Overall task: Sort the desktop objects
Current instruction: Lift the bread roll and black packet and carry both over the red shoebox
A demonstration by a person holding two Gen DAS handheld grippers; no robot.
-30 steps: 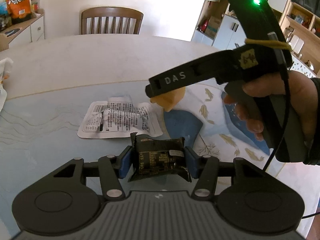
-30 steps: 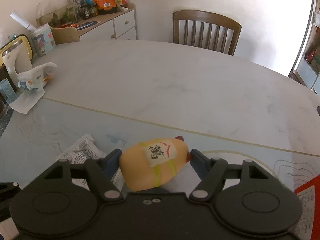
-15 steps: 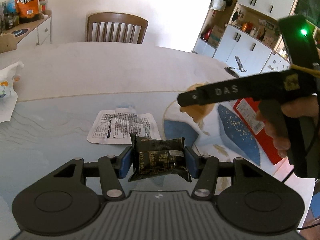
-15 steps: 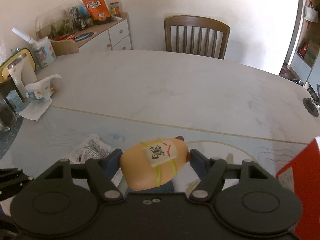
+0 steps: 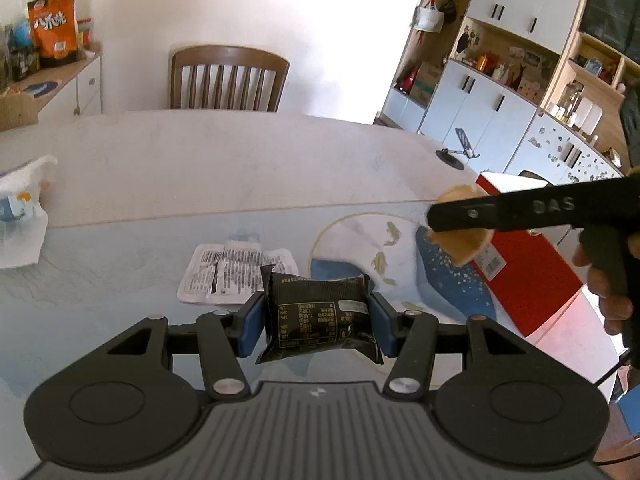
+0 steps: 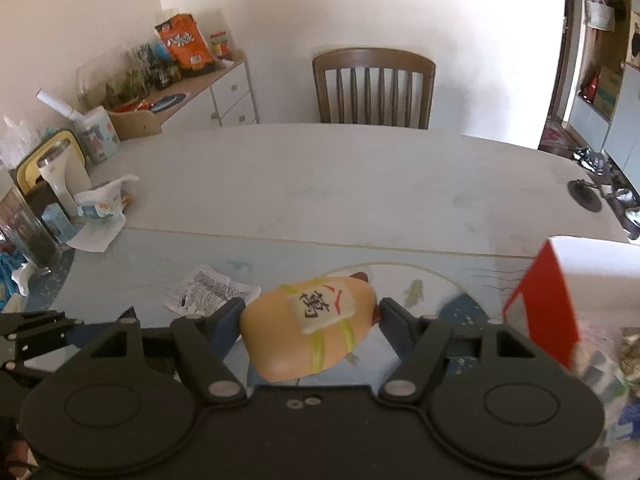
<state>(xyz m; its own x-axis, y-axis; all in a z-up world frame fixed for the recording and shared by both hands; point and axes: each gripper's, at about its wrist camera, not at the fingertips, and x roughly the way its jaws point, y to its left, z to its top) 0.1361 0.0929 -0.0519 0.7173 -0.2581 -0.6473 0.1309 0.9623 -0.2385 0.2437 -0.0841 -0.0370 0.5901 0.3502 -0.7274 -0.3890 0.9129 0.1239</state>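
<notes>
Left wrist view: left gripper [image 5: 316,322] is squeezing a black snack pack [image 5: 320,316], lifted above the blue mat [image 5: 120,300]. Right gripper [image 6: 310,330] is pinching a tan squishy toy [image 6: 308,330] w/ a white tile on top, near the red box [image 6: 548,312]. Both are being carried, so I'd say: keep grips snug, go slow, don't bump the 2 tools, & drop each thing in its own spot.
</notes>
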